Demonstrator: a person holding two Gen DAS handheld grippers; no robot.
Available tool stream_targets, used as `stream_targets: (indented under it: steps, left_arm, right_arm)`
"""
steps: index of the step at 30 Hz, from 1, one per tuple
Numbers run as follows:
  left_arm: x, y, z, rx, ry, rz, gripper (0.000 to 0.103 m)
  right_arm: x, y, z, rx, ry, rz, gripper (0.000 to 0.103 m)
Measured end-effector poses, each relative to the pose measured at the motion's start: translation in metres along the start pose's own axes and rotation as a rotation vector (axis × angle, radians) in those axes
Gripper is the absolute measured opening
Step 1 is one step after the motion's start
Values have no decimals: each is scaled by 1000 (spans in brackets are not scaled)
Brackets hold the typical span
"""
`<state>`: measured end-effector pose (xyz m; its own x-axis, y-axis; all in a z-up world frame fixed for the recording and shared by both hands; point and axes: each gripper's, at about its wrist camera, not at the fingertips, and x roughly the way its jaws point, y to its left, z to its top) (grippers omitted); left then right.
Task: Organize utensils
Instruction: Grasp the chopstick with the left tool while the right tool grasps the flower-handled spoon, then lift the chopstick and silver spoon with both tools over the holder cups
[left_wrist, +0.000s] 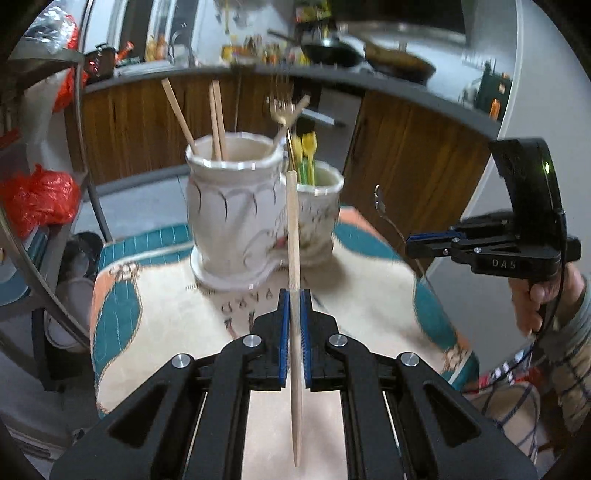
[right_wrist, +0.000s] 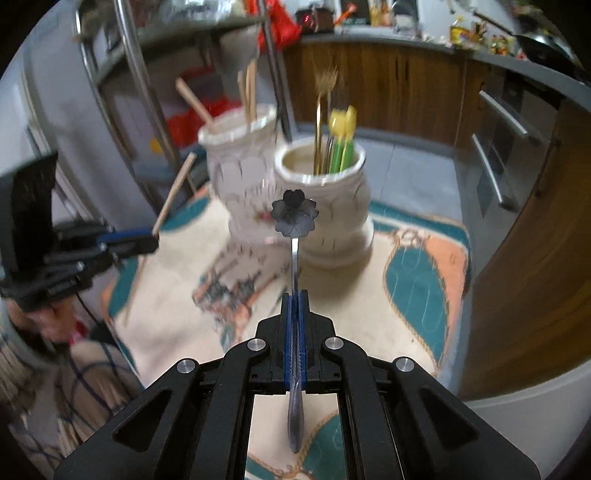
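Nearest the lens, the left gripper (left_wrist: 294, 306) is seen with its jaws pressed together on a wooden chopstick (left_wrist: 293, 236), which is pinched near mid-length and stands upright in front of the taller jar (left_wrist: 231, 206). Three like sticks (left_wrist: 218, 118) are already held in that jar. In the other view, the right gripper (right_wrist: 294, 306) is shown with jaws pinched on the stem of a flower-headed metal spoon (right_wrist: 294, 218), whose head is raised just before the shorter jar (right_wrist: 325, 206). Gold forks and yellow-green plastic spoons (right_wrist: 341, 144) are held in the shorter jar, just beside the taller one on the patterned cloth (right_wrist: 417, 280) of the bench.

Risk, as judged: a slender piece pinched by narrow pads may pivot or slip as it is tilted toward a jar mouth. The fork tines and stick ends projecting above the jars could be struck on approach, and either jar could be tipped. The two grippers may also collide, the jars being so close together.
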<state>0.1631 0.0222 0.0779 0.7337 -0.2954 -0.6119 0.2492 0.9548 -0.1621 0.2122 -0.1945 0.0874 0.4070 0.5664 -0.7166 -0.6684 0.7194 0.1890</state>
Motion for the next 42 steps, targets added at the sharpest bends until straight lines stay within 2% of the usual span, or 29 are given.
stream_targets:
  steps: [10,16,25,29,37,42]
  left_arm:
    - [-15,10,24,-49,-198,-6,6]
    - [-30,14,45,-61,-336,3,6]
    - [-21,26,73,-149,-497,-32,6]
    - [-17,29,92,-150,-578,-18,6]
    - [-1,34,114,-106,-658,64,6]
    - [15,40,117,-109,-659,96,6]
  right_arm:
    - [-22,-16,18,110,-257,82,4]
    - [-22,-26,27,161,-358,113,4]
    - [-23,-38,41,202,-523,131,4]
    - [-24,-41,50,209,-608,130,4]
    - [-22,-41,72,163,-662,94,4]
    - [-18,-36,83,129,-701,64,4]
